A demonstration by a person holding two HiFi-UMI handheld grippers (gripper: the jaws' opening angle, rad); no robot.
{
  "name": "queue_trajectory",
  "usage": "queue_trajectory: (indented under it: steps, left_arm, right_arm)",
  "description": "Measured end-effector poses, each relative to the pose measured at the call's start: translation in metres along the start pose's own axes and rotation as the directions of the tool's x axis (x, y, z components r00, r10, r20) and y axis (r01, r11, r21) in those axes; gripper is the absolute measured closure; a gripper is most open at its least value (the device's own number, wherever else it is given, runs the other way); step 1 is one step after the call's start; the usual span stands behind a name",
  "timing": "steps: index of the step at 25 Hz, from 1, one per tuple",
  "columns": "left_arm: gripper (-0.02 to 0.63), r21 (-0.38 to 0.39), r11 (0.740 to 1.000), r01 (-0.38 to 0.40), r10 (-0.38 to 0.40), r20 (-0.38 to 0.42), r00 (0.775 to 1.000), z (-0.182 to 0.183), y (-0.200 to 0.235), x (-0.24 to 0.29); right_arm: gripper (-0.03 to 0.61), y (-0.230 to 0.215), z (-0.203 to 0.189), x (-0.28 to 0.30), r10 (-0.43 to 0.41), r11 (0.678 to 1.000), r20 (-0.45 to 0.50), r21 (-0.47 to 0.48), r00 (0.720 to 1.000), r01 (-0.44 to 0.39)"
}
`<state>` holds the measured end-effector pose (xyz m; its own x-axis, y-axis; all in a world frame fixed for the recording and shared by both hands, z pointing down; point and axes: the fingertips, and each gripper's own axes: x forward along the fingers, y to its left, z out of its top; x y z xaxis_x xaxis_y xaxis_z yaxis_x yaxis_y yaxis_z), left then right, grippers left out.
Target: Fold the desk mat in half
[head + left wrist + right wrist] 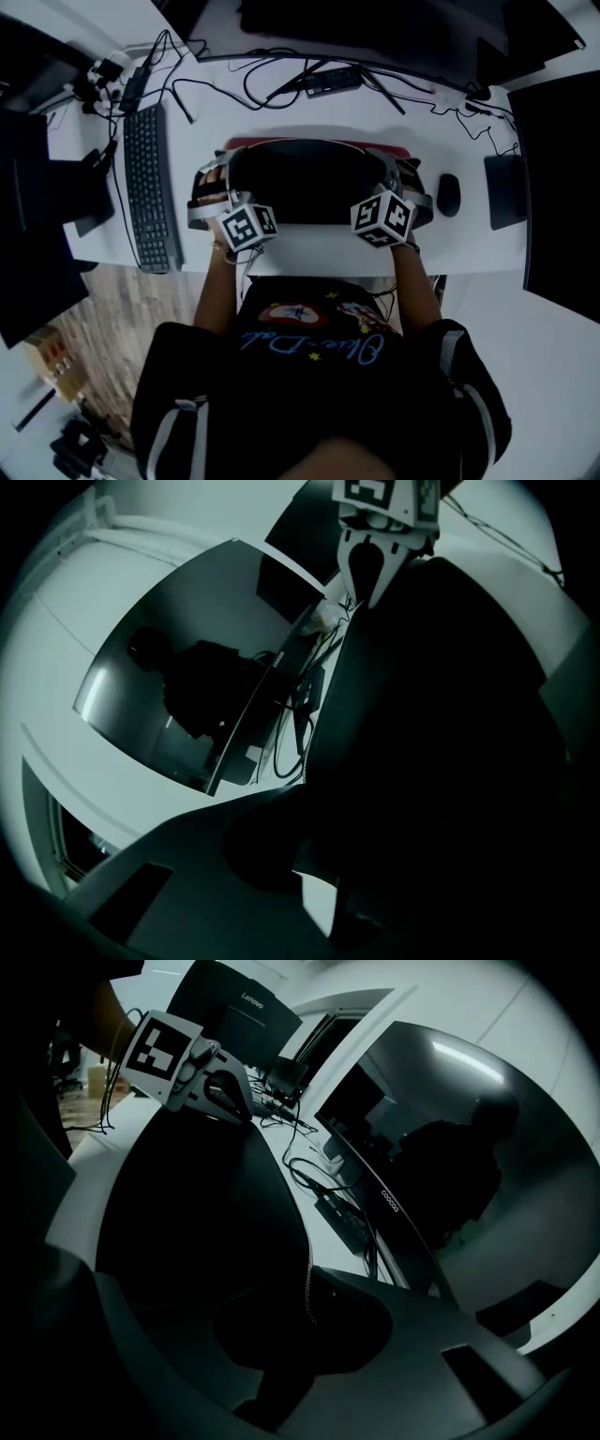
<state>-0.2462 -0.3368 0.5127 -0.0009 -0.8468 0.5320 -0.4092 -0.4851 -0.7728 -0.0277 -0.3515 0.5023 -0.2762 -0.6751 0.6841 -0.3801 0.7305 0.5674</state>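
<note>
The black desk mat (305, 183) lies across the white desk (309, 248), its near edge lifted and curled up over the rest; a red strip shows along its far edge. My left gripper (217, 178) is shut on the mat's lifted left corner, and my right gripper (403, 178) is shut on the right corner. In the left gripper view the dark mat (450, 714) fills the right side, pinched in my left gripper (314, 874), with the right gripper's marker cube at the top. In the right gripper view the mat's stitched edge (206, 1213) runs into my right gripper (291, 1354).
A black keyboard (150, 187) lies left of the mat and a mouse (448, 194) to its right, beside a dark flat device (506, 187). Cables (309, 80) and a wide monitor (375, 28) sit behind it. The desk's front edge is just under my grippers.
</note>
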Motion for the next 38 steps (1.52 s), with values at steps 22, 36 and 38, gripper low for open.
queue_trajectory:
  steps: [22,36,38]
  left_arm:
    - [0.488,-0.029,0.994,0.107,-0.106,0.018,0.994,-0.006,-0.017,0.034]
    - [0.459,-0.652,0.757,0.037,0.012,0.07,0.997,-0.029,0.038,-0.021]
    - [0.459,-0.777,0.626,0.061,0.02,0.094,0.995,-0.036,0.037,-0.037]
  right_arm:
    - [0.433,0.002,-0.019,0.042,0.004,1.0,-0.058,0.031,0.998,-0.002]
    - [0.379,-0.025,0.014,-0.002,-0.08,0.975,0.147,0.215,0.986,0.048]
    - [0.382,-0.022,0.025,-0.012,-0.078,0.967,0.21,0.253,0.974,0.023]
